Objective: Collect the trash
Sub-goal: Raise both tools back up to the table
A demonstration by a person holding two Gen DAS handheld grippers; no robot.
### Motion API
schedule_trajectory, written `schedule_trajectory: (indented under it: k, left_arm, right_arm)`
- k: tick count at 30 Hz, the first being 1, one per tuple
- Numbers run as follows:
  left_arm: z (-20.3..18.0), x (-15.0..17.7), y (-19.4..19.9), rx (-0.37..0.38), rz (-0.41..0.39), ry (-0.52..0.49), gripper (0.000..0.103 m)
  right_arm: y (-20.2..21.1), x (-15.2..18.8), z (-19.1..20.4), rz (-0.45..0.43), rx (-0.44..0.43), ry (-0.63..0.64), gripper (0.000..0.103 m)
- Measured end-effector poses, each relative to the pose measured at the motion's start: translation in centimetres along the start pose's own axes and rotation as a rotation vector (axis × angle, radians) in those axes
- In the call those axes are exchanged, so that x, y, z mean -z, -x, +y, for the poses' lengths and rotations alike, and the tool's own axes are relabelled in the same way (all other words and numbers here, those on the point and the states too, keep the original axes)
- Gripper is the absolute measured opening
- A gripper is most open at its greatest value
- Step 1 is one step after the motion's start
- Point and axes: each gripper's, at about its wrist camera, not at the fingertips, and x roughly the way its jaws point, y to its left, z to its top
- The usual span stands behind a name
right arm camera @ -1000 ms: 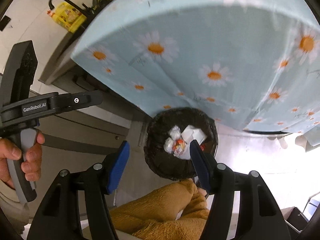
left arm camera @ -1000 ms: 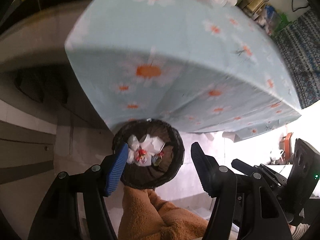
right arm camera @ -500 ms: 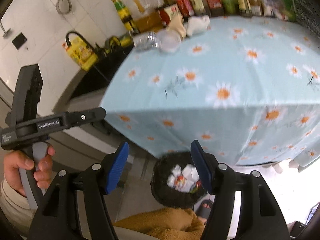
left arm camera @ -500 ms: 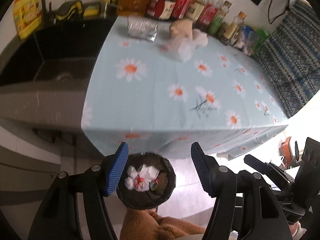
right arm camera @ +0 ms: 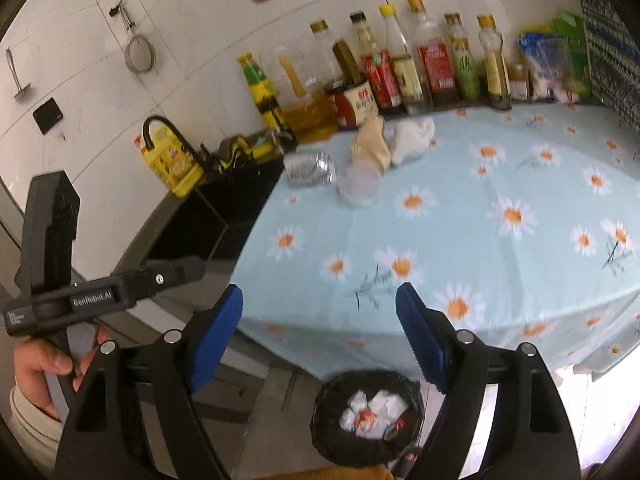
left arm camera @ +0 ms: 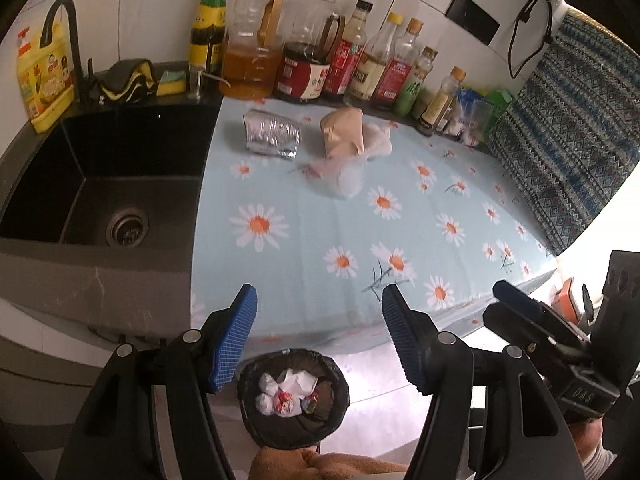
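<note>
A black-lined trash bin [left arm camera: 293, 400] [right arm camera: 368, 416] stands on the floor below the table's front edge, holding crumpled white paper and wrappers. On the daisy tablecloth [left arm camera: 340, 224] [right arm camera: 460, 216] at the far side lie a crushed silver foil can [left arm camera: 272, 137] [right arm camera: 309, 168], a tan paper bag [left arm camera: 343, 133] [right arm camera: 370, 142], a white crumpled wad [left arm camera: 379, 140] [right arm camera: 412, 138] and a clear plastic cup [left arm camera: 340, 176] [right arm camera: 360, 186]. My left gripper [left arm camera: 318, 342] hangs open and empty above the bin. My right gripper [right arm camera: 318, 338] is empty too, its jaws opening wider.
A black sink [left arm camera: 100, 184] [right arm camera: 236, 196] with a tap adjoins the table's left side, a yellow detergent bottle [left arm camera: 42, 76] [right arm camera: 172, 160] beside it. Several sauce and oil bottles [left arm camera: 320, 60] [right arm camera: 400, 72] line the back wall. A patterned cloth [left arm camera: 568, 128] hangs at right.
Both grippers have risen from close over the bin to above the table edge, so the tabletop and its trash came into view. The right gripper's jaws have spread wider.
</note>
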Motion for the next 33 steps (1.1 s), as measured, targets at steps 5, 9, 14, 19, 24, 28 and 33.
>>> schedule_trajectory:
  k: [5,9,14,19,24,28,33]
  left_arm:
    - [0.9,-1.2,0.6,0.022,-0.034,-0.004,0.063]
    - [1.8,-2.1,1.1,0.063,-0.087,0.020,0.077]
    - [2.5,-2.9,1.2,0.101,-0.099,0.009,0.077]
    - [3.6,-3.7,1.8,0.113,-0.129,0.015,0.077]
    - [5.0,-4.3,2.1,0.109,-0.147,0.044,0.077]
    - [5.9,-4.5,1.8,0.097,-0.152,0.062,0.083]
    - [6.2,-5.2,1.0,0.080,-0.151,0.082,0.083]
  right_arm:
    - [0.0,-1.5,0.4,-0.036,0.015,-0.016,0.078]
    - [-0.2,-2.3,1.4,-0.051,0.048,-0.003,0.078]
    - [-0.5,-2.4,2.1,-0.054,0.081,-0.010,0.081]
    - [-0.7,-2.6,3.1,-0.055,0.099,-0.015,0.088]
    - [-1.5,-2.9,3.9,-0.037,0.106,0.010,0.089]
    - [-2.2,-3.2,4.0,-0.023,0.108,0.028,0.089]
    - [-3.6,-4.2,3.3,-0.008,0.095,0.022,0.089]
